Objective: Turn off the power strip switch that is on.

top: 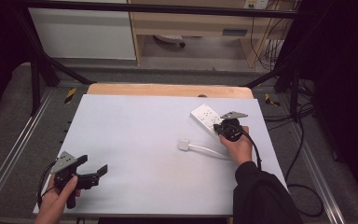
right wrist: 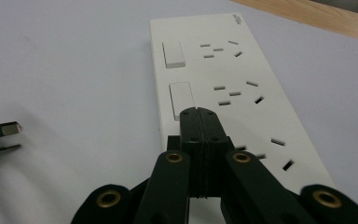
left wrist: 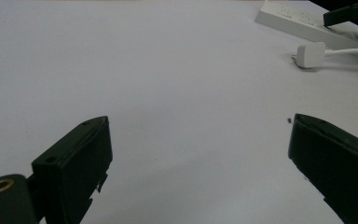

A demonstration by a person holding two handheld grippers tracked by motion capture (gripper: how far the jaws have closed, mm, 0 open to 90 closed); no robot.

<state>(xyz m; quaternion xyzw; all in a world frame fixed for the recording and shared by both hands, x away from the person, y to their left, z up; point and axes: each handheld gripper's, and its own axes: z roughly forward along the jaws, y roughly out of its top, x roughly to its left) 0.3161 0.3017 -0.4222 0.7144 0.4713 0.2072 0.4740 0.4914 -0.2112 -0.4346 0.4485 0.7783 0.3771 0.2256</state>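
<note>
A white power strip (top: 206, 115) lies at the far right of the white mat (top: 135, 140); its rocker switches and sockets (right wrist: 214, 70) face up. My right gripper (top: 218, 128) is over its near end, jaws shut with nothing between them (right wrist: 200, 112), tips at the near edge of the second switch. Whether they touch it I cannot tell. A white plug (top: 183, 144) on a white cable (top: 209, 150) lies left of that hand, prongs (right wrist: 2, 135) pointing away. My left gripper (top: 93, 164) hovers at the near left, open and empty (left wrist: 200, 123), facing the strip (left wrist: 293, 18) and plug (left wrist: 310, 53).
The mat covers a wooden table whose far edge (top: 168, 89) shows beyond it. Black frame posts (top: 35, 79) stand at the far corners, and loose black cables (top: 298, 154) run over the floor on the right.
</note>
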